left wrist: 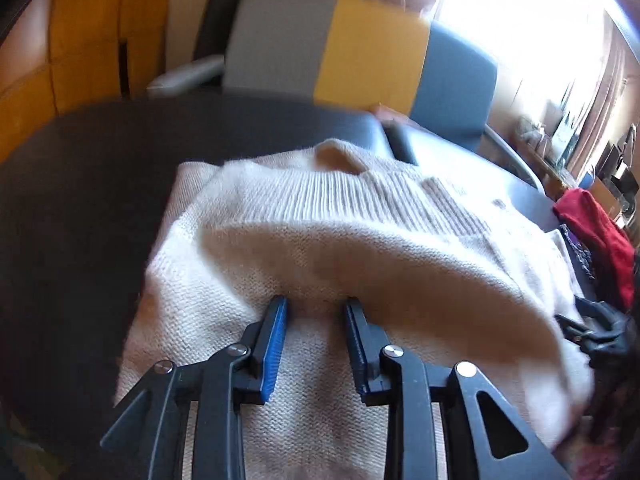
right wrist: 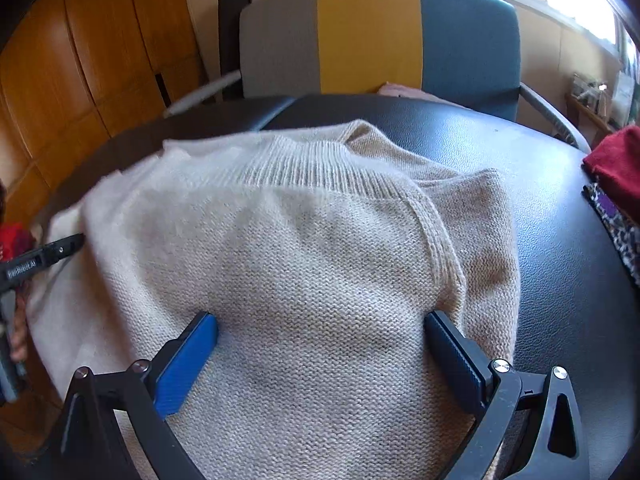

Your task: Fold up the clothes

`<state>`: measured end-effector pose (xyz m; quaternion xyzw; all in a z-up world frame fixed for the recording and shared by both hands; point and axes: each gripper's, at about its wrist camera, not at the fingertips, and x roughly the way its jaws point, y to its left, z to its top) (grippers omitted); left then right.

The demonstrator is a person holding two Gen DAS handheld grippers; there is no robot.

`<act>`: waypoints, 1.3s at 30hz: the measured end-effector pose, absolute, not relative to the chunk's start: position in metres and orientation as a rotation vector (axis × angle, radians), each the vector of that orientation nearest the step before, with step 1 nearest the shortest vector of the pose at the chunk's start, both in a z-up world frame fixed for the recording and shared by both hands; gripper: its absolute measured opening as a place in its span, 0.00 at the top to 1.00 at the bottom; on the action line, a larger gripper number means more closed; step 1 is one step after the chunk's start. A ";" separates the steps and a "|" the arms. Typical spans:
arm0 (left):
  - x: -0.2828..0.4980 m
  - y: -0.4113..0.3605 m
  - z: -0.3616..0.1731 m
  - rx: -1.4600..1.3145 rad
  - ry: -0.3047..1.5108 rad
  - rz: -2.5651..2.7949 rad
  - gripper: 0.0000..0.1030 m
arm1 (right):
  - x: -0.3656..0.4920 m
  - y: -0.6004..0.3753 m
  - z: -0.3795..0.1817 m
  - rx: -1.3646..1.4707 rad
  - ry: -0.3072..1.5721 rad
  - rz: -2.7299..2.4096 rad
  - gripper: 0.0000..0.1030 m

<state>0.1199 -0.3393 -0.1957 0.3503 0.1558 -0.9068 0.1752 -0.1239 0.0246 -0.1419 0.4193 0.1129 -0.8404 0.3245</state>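
A cream knitted sweater [left wrist: 304, 232] lies on a round black table [left wrist: 80, 200], with its lower part folded over and the ribbed hem on top. My left gripper [left wrist: 316, 304] has its jaws partly open, and a fold of the sweater bulges between them. In the right wrist view the sweater [right wrist: 304, 248] fills the middle. My right gripper [right wrist: 320, 320] is wide open, and its fingers straddle the folded edge. The left gripper's black tip [right wrist: 60, 250] shows at the sweater's left edge.
A chair with grey, yellow and blue back panels [right wrist: 368, 36] stands behind the table [right wrist: 560, 240]. A red garment [right wrist: 616, 160] and a patterned cloth [right wrist: 620, 236] lie at the table's right edge. Wooden cabinets [right wrist: 80, 60] stand at the left.
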 end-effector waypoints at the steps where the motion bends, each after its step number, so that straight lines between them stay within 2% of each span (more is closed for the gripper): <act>1: 0.123 -0.334 -0.200 0.964 0.401 -2.576 0.71 | -0.125 0.022 -0.141 1.119 0.312 -2.201 0.00; 4: 0.124 -0.326 -0.202 0.962 0.351 -2.575 0.70 | -0.129 0.020 -0.135 1.167 0.329 -2.164 0.00; 8: 0.124 -0.330 -0.201 0.962 0.390 -2.587 0.70 | -0.138 0.030 -0.113 1.189 0.325 -2.101 0.00; 12: 0.125 -0.337 -0.198 0.947 0.431 -2.598 0.71 | -0.156 0.037 -0.075 1.093 0.313 -2.177 0.00; 15: 0.126 -0.341 -0.196 0.937 0.459 -2.606 0.71 | -0.180 0.024 -0.070 1.109 0.295 -2.156 0.00; 20: 0.127 -0.342 -0.197 0.935 0.473 -2.615 0.71 | -0.215 -0.006 -0.095 1.230 0.327 -2.087 0.00; 23: 0.127 -0.342 -0.197 0.931 0.475 -2.620 0.71 | -0.224 -0.019 -0.111 1.293 0.361 -2.061 0.04; 28: 0.127 -0.344 -0.198 0.926 0.494 -2.626 0.71 | -0.236 -0.019 -0.135 1.400 0.315 -1.999 0.00; 33: 0.127 -0.344 -0.198 0.929 0.496 -2.626 0.71 | -0.239 -0.015 -0.144 1.398 0.258 -1.976 0.00; 39: 0.126 -0.344 -0.198 0.938 0.488 -2.627 0.71 | -0.233 -0.019 -0.140 1.388 0.332 -1.979 0.02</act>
